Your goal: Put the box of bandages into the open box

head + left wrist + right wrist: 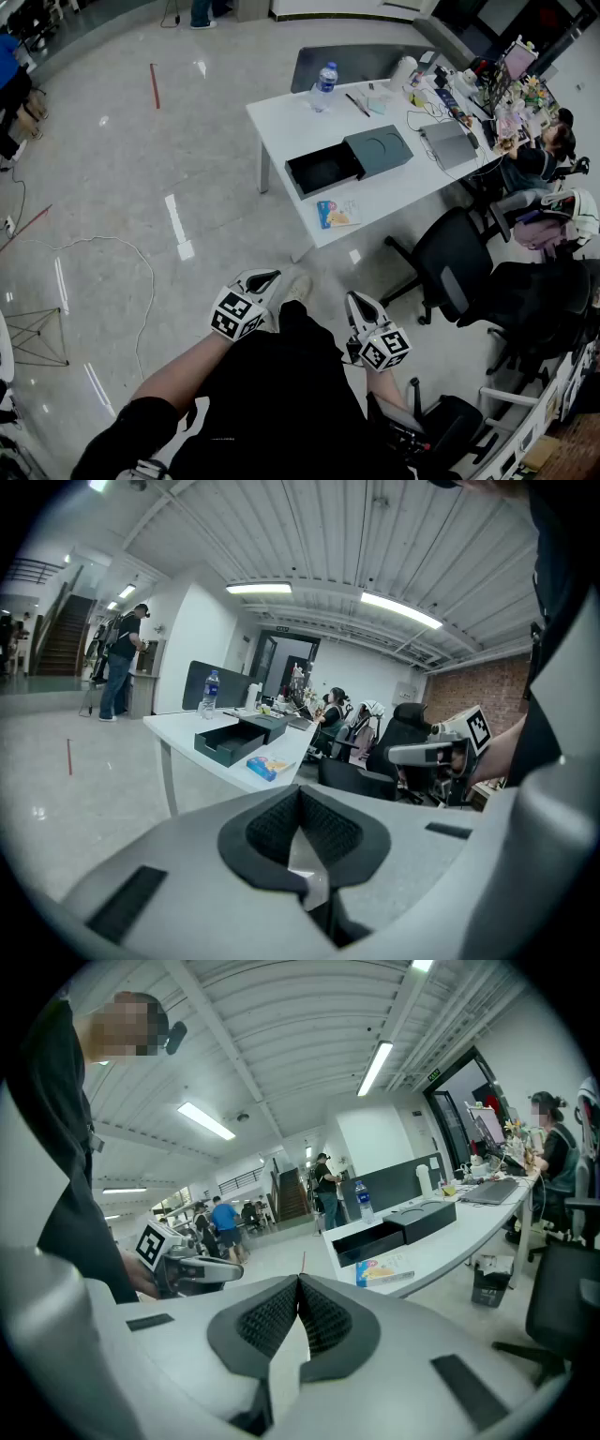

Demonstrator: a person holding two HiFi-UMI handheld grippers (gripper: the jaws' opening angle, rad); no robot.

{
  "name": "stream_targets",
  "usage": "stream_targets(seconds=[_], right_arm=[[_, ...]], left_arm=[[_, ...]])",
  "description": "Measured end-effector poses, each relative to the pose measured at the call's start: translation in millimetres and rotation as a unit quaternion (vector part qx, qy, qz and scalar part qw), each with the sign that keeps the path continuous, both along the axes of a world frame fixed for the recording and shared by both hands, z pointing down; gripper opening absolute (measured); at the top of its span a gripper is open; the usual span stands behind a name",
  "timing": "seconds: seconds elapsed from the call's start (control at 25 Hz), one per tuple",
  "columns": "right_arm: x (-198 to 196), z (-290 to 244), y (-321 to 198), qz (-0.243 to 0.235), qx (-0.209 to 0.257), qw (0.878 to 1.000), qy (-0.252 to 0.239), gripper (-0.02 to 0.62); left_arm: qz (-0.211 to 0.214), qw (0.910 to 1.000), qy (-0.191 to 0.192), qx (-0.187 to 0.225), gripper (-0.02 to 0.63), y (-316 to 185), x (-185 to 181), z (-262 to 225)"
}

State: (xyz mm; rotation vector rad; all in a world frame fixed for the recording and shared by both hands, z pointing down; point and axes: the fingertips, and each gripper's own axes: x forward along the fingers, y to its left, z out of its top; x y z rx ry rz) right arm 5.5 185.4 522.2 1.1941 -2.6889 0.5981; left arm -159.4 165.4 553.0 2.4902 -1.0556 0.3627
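Task not yet begun: left hand-held gripper (pixel 262 278) and right hand-held gripper (pixel 361 302) both empty, well apart from the desk (pixel 281 122)
Each hand-held gripper sits low by the person's legs with its jaws pressed together on nothing. The box of bandages (pixel 336 214) lies flat near the desk's front edge, just beside the open box (pixel 323 170) but outside it, and the open box's dark inside looks empty. By my reading every step is left to do: walk up to the desk, part one pair of jaws, grip the box of bandages and lower it into the open box
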Motion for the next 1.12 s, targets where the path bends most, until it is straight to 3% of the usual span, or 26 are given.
stream_targets(seconds=[0.32,1.12], right_arm=[[-33,-12,2,-0.016,0.007,1.0,-0.003,0.026],[-37,-23,-24,-0.011,0.02,0.999,-0.032,0.026]], left_arm=[[-0.02,0.9997,-0.001,-0.014,0.008,13,-38,3],[-0.03,0.9987,0.02,-0.036,0.008,-3,-39,2]])
